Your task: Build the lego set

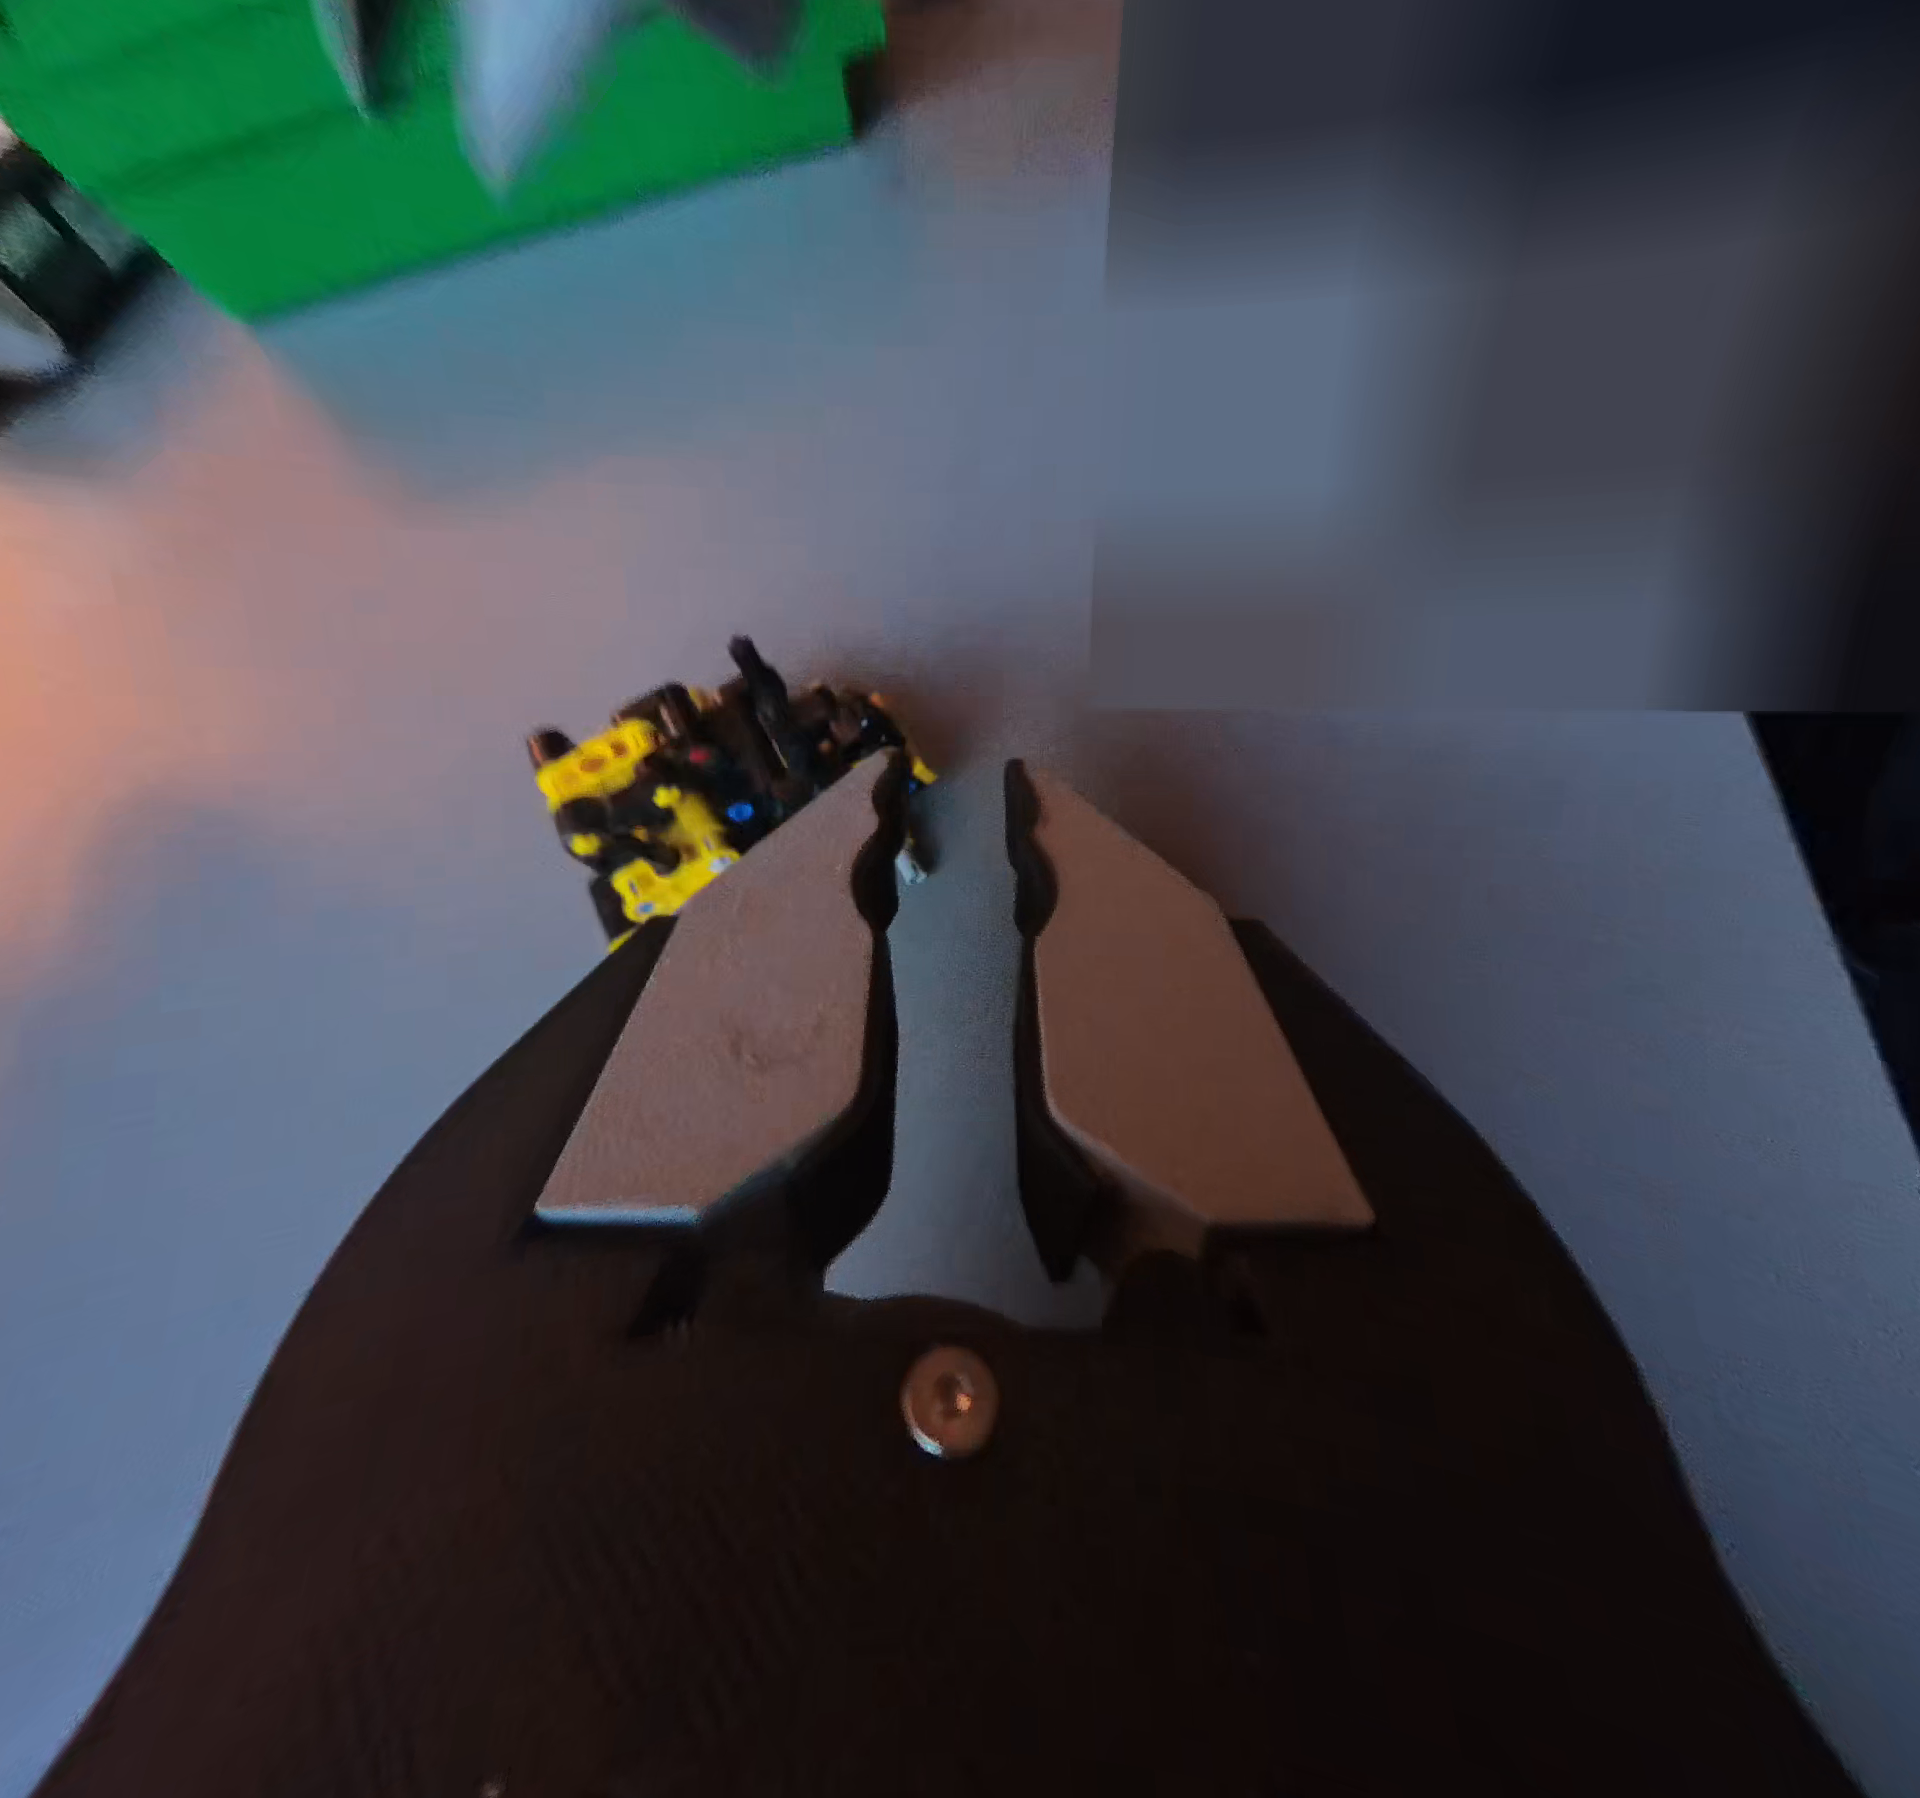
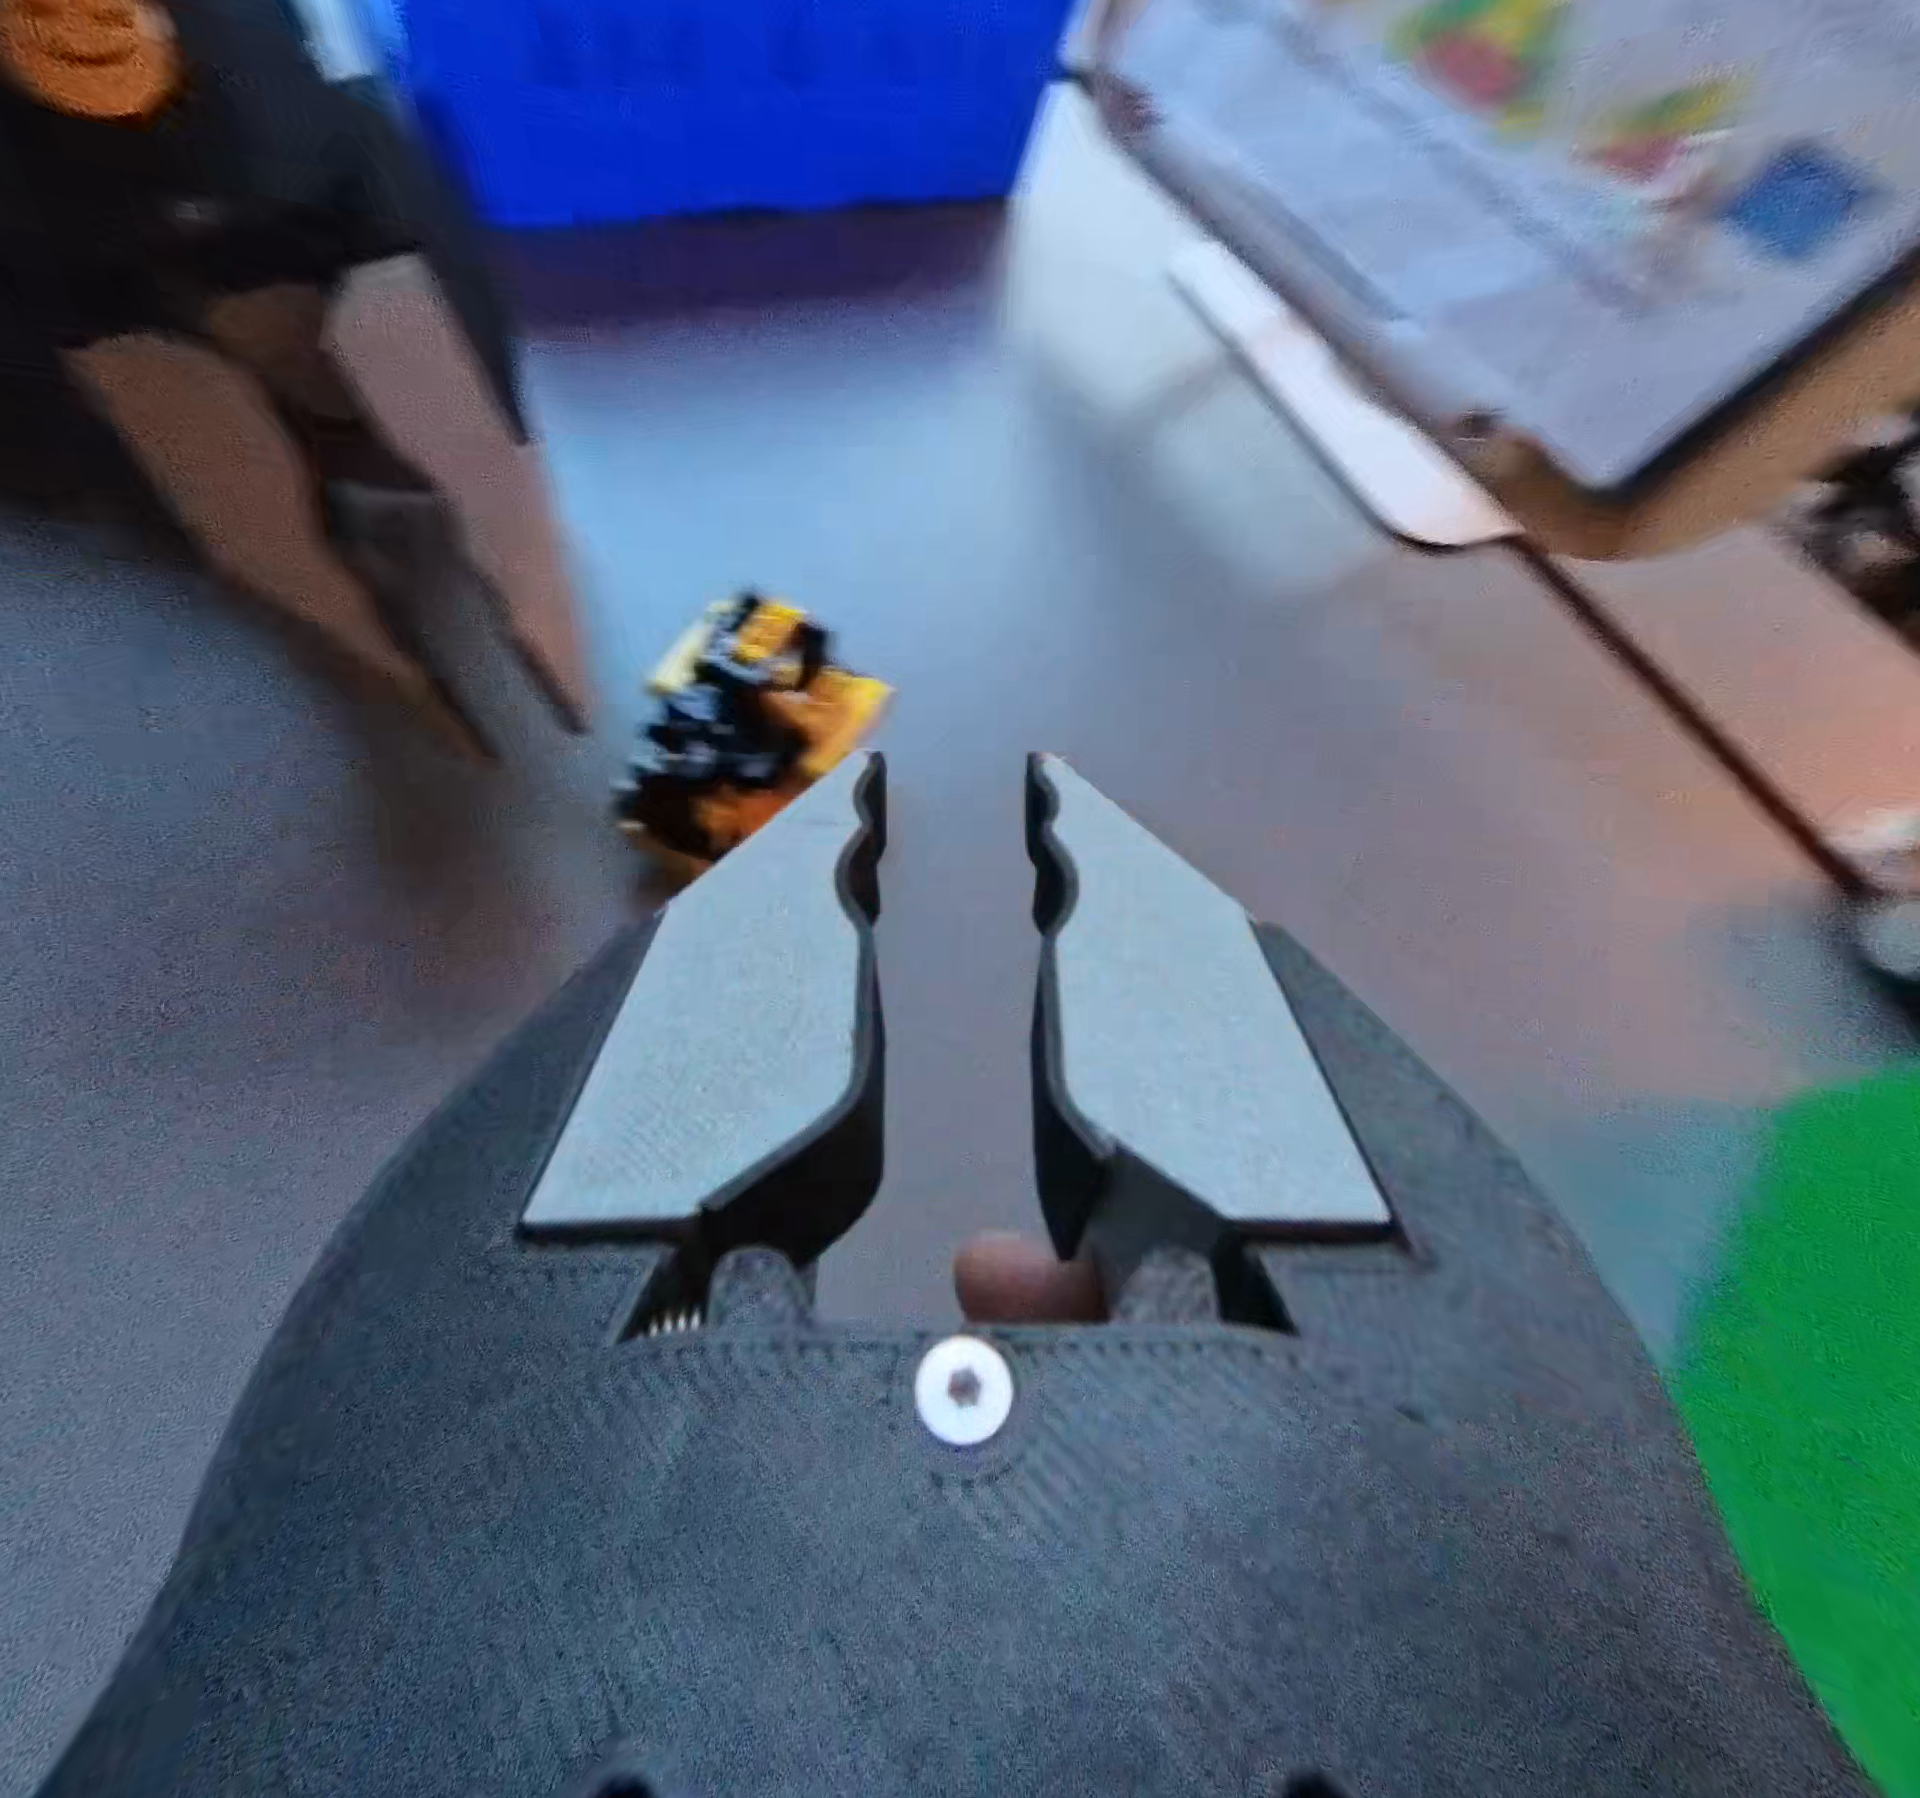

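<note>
A small yellow and black lego build point(image 1: 717, 792) lies on the grey table, just ahead and left of my left gripper point(image 1: 951, 772). The left gripper is open and empty, and its left finger covers the build's near right corner. In the right wrist view the same build point(image 2: 743, 725) lies ahead and left of my right gripper point(image 2: 956, 772), which is open and empty. The other gripper point(image 2: 343, 501) shows blurred at the left of that view, near the build. In the left wrist view the other gripper's fingers point(image 1: 540, 13) show blurred at the top.
A green bin point(image 1: 416, 159) stands at the far left of the table and also shows at the lower right of the right wrist view point(image 2: 1808, 1385). A blue bin point(image 2: 717, 55) stands at the back. An open instruction booklet point(image 2: 1507, 169) on a cardboard box is at the upper right.
</note>
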`<state>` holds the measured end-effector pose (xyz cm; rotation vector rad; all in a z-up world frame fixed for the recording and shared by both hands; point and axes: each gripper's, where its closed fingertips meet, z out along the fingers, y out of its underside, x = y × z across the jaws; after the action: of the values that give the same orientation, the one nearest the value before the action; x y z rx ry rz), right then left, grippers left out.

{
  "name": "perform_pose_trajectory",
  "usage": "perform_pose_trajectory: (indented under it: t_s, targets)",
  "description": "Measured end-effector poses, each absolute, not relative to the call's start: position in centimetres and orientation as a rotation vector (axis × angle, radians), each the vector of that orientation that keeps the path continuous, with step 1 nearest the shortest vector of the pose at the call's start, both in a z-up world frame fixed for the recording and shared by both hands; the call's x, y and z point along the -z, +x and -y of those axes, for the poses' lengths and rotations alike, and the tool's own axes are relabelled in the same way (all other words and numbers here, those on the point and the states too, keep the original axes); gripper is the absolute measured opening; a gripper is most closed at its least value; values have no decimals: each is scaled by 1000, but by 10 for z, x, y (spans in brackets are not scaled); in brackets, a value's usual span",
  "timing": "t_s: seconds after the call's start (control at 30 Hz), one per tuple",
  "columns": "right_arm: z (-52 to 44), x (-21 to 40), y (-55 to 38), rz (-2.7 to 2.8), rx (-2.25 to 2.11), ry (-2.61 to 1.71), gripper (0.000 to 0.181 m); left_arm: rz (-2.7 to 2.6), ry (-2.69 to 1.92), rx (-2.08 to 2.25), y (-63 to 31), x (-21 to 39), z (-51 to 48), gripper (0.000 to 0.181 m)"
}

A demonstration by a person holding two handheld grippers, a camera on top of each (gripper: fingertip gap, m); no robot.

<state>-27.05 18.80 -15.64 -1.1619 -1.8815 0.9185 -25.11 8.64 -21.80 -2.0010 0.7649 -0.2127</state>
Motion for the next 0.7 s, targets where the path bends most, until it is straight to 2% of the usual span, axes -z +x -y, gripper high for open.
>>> perform_pose_trajectory:
  t_s: [0.1, 0.2, 0.27, 0.4, 0.7]
  targets:
    - [-134, 185, -274, 2063, -1046, -1082, 23, -721, -1961, 156, -259, 199, -87, 16]
    - [-116, 198, -281, 2098, -1098, -1025, 16, -595, -1946, -122, -292, 188, -102, 12]
    - [-112, 213, -284, 2148, -1061, -1044, 5, -633, -1965, -206, -289, 194, -105, 10]
    - [-101, 214, -283, 2171, -1088, -1007, 5, -716, -2002, -242, -274, 212, -106, 7]
    - [-97, 208, -283, 2164, -1190, -983, 2, -559, -2055, 51, -277, 208, -100, 0]
